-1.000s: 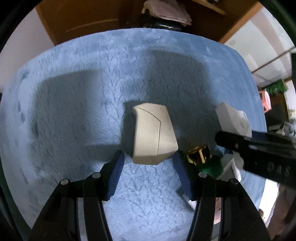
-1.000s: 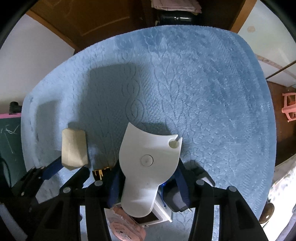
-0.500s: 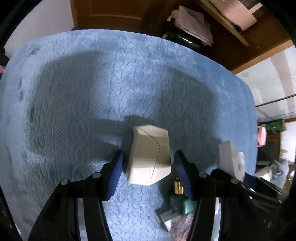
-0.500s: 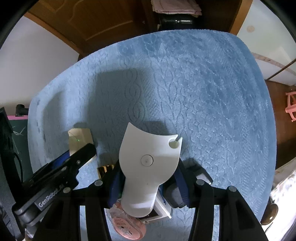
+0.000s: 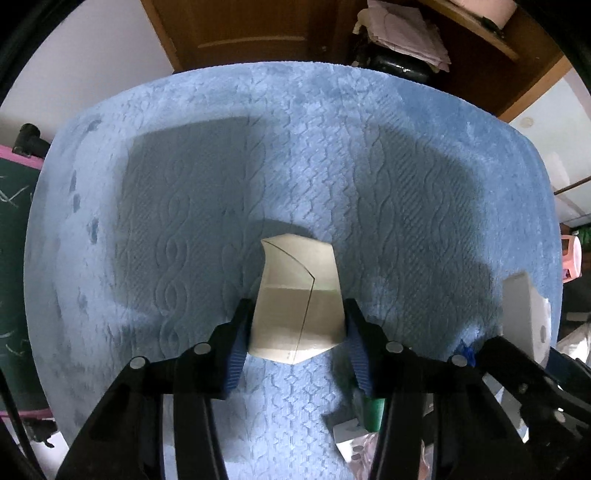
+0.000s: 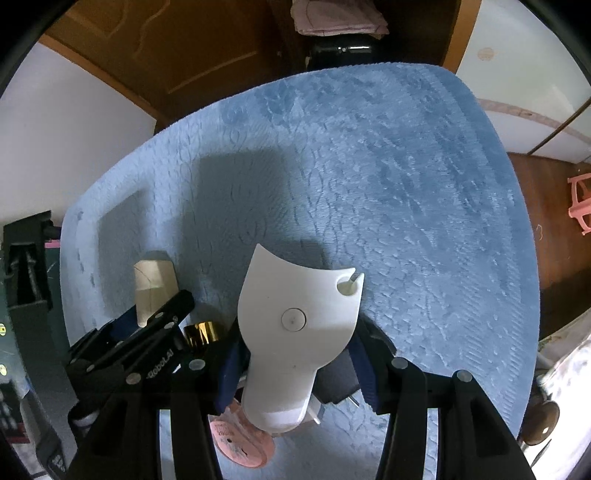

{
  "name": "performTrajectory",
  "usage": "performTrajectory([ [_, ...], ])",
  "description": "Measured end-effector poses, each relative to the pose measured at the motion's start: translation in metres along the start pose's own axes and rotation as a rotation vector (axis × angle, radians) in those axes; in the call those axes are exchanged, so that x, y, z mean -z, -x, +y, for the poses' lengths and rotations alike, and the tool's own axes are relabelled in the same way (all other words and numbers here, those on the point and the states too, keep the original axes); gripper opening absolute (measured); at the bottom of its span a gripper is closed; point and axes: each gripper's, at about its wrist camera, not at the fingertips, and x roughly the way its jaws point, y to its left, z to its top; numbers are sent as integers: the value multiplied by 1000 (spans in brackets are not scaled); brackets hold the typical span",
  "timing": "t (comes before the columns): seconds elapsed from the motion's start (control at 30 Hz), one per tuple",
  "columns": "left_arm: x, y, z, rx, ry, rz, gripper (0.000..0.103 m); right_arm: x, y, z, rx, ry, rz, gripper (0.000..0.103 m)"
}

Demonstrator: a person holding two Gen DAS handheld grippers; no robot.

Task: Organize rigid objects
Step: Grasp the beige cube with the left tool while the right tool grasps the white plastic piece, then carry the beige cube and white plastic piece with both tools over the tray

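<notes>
Left gripper (image 5: 297, 332): blue pads pressed to both sides of the beige box (image 5: 297, 299), centre of the left wrist view; box held over the blue blanket (image 5: 295, 155).
Right gripper (image 6: 295, 365): closed around the narrow lower end of the white plastic piece (image 6: 295, 325), centre of the right wrist view.
Hidden: lower end of the white piece covers part of a pink round item (image 6: 240, 443), bottom of frame; its label is unreadable.
Hard to make out: gold-coloured object (image 6: 201, 332) wedged between the two grippers, mostly covered. Green item (image 5: 373, 410) and crinkled packaging (image 5: 354, 443), lower right of the left wrist view, cut off by the fingers.
Containers: beige box shut, contents not visible.
Background: wooden door (image 5: 236, 33), top of frame.
</notes>
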Motion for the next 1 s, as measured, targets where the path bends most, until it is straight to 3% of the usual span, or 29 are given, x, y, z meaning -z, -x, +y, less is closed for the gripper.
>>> performTrajectory([
  [0.2, 11, 23, -4, -6, -34, -48, 51, 10, 19, -19, -4, 4, -17, 53],
  [0.53, 40, 96, -9, 13, -99, -162, 51, 36, 75, -15, -21, 51, -102, 53],
  [1.0, 112, 211, 0, 78, -111, -311, 51, 123, 180, 21, -65, 173, -313, 53],
])
